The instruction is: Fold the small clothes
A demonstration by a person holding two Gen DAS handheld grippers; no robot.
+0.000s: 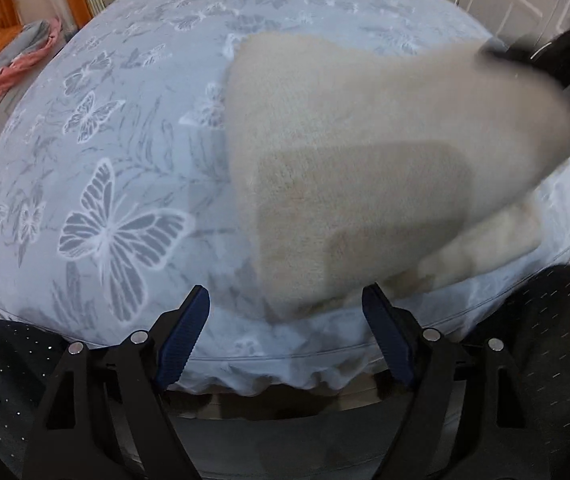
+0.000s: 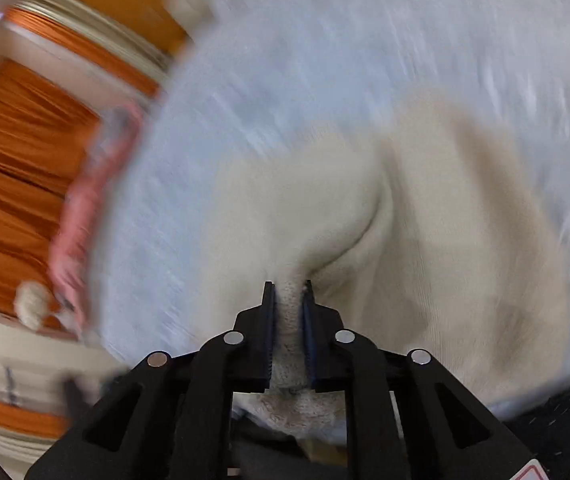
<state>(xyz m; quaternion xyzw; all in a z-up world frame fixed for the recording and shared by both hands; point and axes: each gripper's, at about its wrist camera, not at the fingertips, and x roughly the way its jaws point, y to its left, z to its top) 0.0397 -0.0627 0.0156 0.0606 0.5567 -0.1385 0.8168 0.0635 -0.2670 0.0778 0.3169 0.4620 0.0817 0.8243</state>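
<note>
A cream fleece garment (image 1: 365, 152) lies on the pale blue butterfly bedspread (image 1: 117, 128), its far right corner lifted and blurred. My left gripper (image 1: 285, 300) hangs open over the bed's near edge, its jaws wide apart, with the garment's lower edge just beyond them and nothing between them. In the right wrist view my right gripper (image 2: 289, 292) is shut on a pinched fold of the cream garment (image 2: 325, 208), which stretches away from the jaws across the bedspread (image 2: 325, 40). The right gripper appears as a dark blurred shape (image 1: 565, 52) at the garment's raised corner.
Pink and grey clothes (image 1: 9, 68) lie at the bed's far left edge. Orange curtains (image 2: 13, 168) and a radiator (image 2: 97, 36) stand beyond the bed. A dark speckled sleeve (image 1: 557, 320) shows beside the left gripper. The bed's front edge (image 1: 285, 364) runs under the left jaws.
</note>
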